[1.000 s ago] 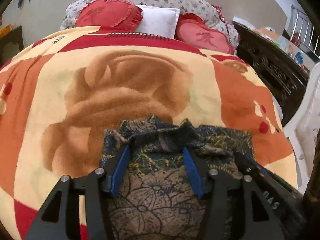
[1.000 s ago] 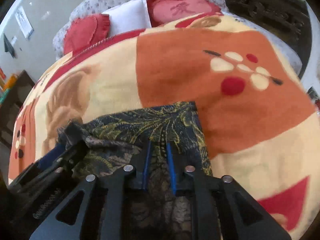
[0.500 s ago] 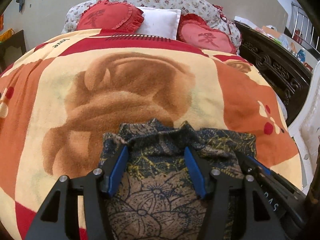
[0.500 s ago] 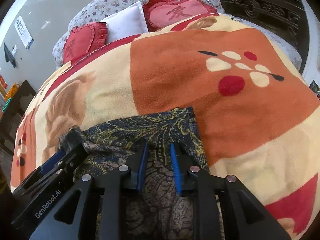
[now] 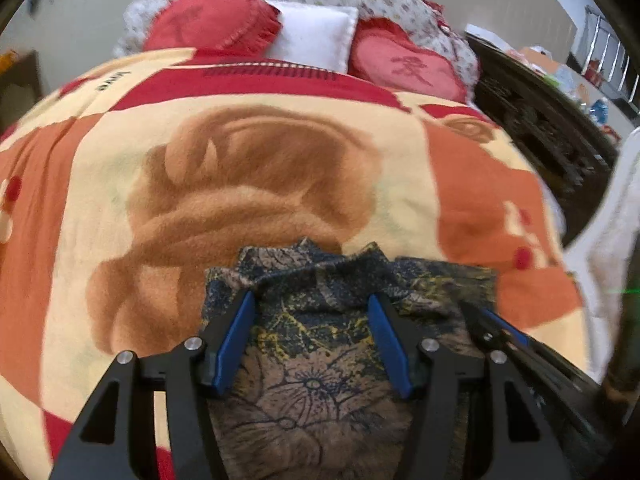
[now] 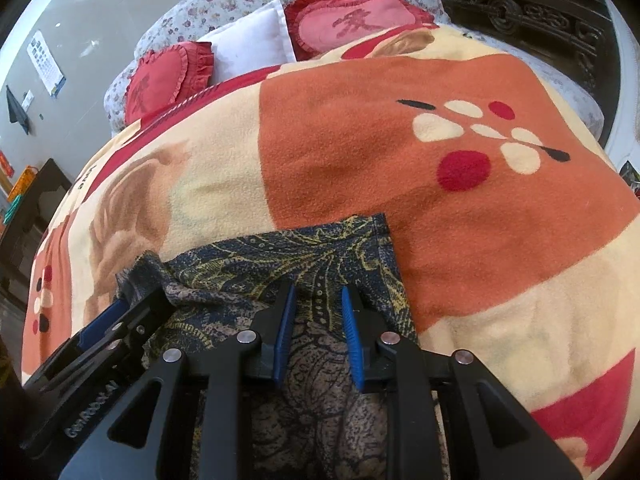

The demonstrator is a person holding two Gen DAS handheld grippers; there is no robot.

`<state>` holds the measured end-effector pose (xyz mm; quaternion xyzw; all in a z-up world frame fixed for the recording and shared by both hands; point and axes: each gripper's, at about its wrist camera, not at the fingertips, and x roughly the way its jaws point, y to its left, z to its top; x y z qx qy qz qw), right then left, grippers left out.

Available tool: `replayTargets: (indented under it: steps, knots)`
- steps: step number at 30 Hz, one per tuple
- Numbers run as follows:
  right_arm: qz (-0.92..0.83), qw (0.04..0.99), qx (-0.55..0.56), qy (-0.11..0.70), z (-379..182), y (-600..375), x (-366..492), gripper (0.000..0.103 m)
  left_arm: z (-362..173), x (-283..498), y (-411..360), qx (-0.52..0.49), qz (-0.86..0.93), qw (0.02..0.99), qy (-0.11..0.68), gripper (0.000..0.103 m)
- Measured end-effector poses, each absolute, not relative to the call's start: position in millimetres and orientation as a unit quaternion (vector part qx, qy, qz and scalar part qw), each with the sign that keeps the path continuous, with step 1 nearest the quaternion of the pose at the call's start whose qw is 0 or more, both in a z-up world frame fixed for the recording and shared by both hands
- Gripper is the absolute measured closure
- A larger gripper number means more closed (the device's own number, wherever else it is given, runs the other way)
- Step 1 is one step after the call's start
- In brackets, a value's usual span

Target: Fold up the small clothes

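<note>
A: Left wrist view: left claw (image 5: 310, 300) spread wide over the patterned garment (image 5: 320, 364) on the blanket (image 5: 100, 200).

B: Right claw (image 6: 318, 294) parted too, gripping nothing. Heart cushions (image 6: 168, 76) lie beyond.

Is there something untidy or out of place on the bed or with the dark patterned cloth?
Only the dark patterned cloth looks untidy: its far edge is bunched into peaks near the left gripper, while the far right corner lies flat on the blanket. Both grippers, including the right gripper, are open above it. The pillows look orderly.
</note>
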<state>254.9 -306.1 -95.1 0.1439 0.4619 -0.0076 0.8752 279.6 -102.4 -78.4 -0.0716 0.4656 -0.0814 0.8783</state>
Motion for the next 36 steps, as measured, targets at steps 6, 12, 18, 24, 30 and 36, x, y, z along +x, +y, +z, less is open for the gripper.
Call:
replayTargets:
  steps: [6,12,18,24,30,36]
  knots:
    - [0.011,0.903,0.134,0.407,-29,-318,193,0.078,-31,234,-20,-0.119,-0.118,0.896,0.412,0.018]
    - [0.052,0.925,0.087,0.366,-22,-316,101,0.078,-93,196,-20,-0.169,-0.212,0.824,0.498,0.025]
    - [0.057,0.922,0.108,0.368,-37,-334,58,0.078,-113,182,-36,-0.222,-0.243,0.806,0.492,0.012]
    - [0.042,0.922,0.13,0.361,-45,-359,61,0.078,-119,206,-36,-0.313,-0.303,0.747,0.502,0.012]
    - [0.039,0.917,0.185,0.35,-49,-384,65,0.078,-126,212,-33,-0.333,-0.336,0.713,0.518,0.018]
    - [0.108,0.863,0.328,0.37,-88,-412,94,0.068,-115,227,-48,-0.295,-0.287,0.744,0.526,0.043]
